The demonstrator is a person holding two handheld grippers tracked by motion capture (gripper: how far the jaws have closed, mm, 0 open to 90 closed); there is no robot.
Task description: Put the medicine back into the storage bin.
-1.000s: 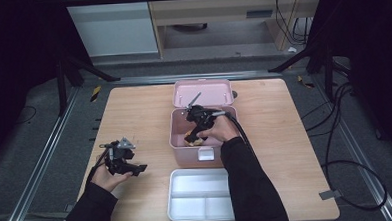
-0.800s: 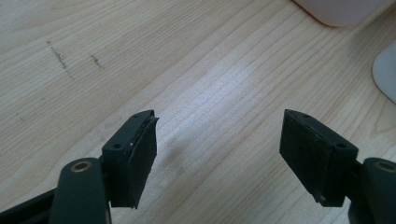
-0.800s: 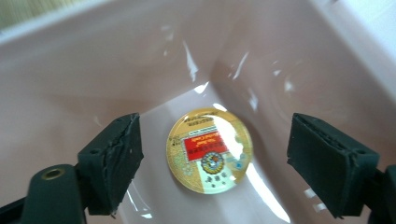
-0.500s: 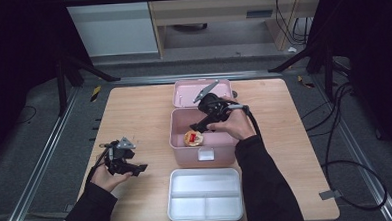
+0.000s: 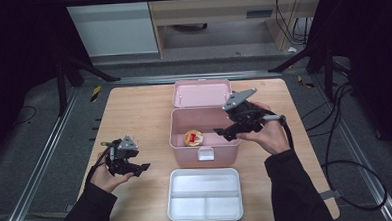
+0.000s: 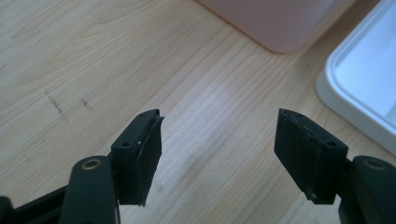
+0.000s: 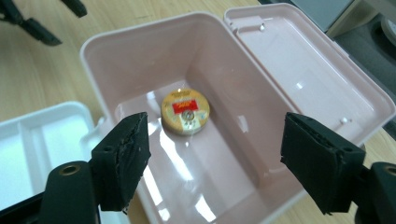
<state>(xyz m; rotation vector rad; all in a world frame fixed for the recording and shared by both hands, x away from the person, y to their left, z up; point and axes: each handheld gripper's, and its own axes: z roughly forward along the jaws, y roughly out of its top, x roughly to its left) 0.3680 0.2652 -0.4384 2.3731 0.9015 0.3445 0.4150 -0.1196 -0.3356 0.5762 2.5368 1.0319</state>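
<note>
Fingers (image 7: 123, 158) apart above round tin (image 7: 185, 111) in pink box (image 7: 224, 84)

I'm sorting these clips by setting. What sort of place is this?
Probably a lab or workshop recording station, not a home: a bare wooden table on a metal rail frame, loose cables on dark flooring, and office cabinets behind.

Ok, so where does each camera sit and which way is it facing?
High view: above the person's side, facing forward and down on the table; both forearms show.
Left gripper view: on the left claw, facing bare wood; open jaws show.
Right gripper view: on the right claw, facing down into the pink box; open jaws show.
Shared: the box, white tray.
</note>
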